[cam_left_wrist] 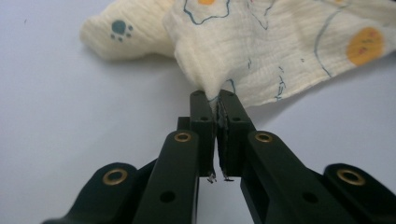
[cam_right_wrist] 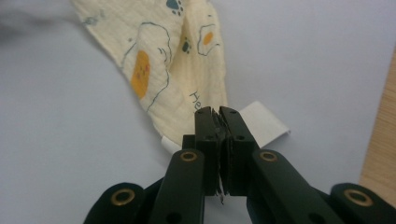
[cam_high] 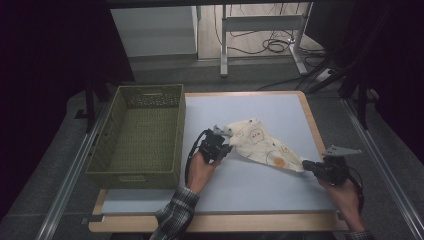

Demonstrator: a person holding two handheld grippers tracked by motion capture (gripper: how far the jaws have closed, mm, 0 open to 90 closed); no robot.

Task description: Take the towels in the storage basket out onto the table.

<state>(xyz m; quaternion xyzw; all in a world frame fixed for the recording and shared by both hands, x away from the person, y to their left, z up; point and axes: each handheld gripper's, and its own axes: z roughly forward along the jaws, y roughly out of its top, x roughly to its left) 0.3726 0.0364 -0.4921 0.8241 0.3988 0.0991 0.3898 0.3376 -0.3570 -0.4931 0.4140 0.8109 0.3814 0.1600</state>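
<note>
A: So, how far along does it look, starting from the left?

B: At the left edge of the tabletop (cam_high: 300, 197) the green woven basket (cam_high: 141, 135) stands with nothing in it. Just right of it, the left tongs (cam_high: 227, 146) are clamped on a pinched-up fold of the printed muslin cloth (cam_high: 260, 142); the left gripper view has the fabric (cam_left_wrist: 261, 51) bunched between the closed jaws. At the cloth's far end, the right tongs (cam_high: 306, 165) are closed on its corner, beside the white label (cam_right_wrist: 264, 122).

A: Both ends gripped, then?

B: Yes. I'd judge the grasping done. The cloth lies crumpled near the tabletop's middle, stretched slantwise between the two tongs, so the spreading or folding, and any move to the basket, is all left.

A: Room to work?

B: Plenty of bare tabletop toward the far edge and the near edge. It's tighter on the right: the right hand (cam_high: 345, 197) sits close to the wooden right edge (cam_right_wrist: 380, 140), so a pull outward would soon overhang it. On the left, the basket wall is the limit.
</note>
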